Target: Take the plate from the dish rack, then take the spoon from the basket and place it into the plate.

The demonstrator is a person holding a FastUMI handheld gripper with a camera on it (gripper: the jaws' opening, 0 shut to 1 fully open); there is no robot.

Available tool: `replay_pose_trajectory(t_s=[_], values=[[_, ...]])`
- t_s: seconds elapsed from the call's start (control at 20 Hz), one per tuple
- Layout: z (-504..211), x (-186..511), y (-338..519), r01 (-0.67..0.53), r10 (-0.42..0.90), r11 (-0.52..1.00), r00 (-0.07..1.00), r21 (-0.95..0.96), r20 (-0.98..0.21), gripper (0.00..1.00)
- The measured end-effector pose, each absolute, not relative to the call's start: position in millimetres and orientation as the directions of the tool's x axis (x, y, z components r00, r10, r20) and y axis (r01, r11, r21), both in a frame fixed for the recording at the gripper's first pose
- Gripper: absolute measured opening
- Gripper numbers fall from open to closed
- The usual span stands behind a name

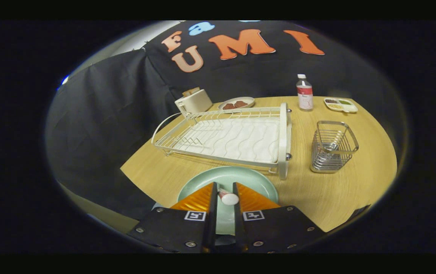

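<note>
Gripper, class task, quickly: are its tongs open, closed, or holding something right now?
Gripper: tongs closed on a spoon, its white end between them, held above the green plate on the table.

Pale green plate point(240, 177), white rack point(237, 139)

wooden table point(339, 190) | black cloth wall point(119, 106) behind | dim light

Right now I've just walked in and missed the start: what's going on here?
A hand-held gripper holds a spoon between its fingers, over the green plate on the table in front of the empty dish rack. The wire basket stands to the rack's right. The spoon looks about to be set down.
</note>
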State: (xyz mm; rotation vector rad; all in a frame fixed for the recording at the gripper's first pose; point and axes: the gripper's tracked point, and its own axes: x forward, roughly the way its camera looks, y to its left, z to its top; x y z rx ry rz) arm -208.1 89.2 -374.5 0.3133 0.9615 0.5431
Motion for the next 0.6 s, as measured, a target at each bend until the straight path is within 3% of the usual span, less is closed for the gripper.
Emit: replay_pose_trajectory(t_s=[0.25, 0.4, 0.5, 0.6], values=[[-389, -209, 95, -0.254, 0.566, 0.824, 0.413, 0.506, -0.714, 0.26], [-399, -212, 90, -0.257, 0.531, 0.847, 0.391, 0.465, -0.752, 0.34], [-402, -212, 85, -0.262, 0.514, 0.858, 0.395, 0.443, -0.762, 0.43], [-405, -210, 76, -0.266, 0.482, 0.875, 0.405, 0.404, -0.777, 0.61]])
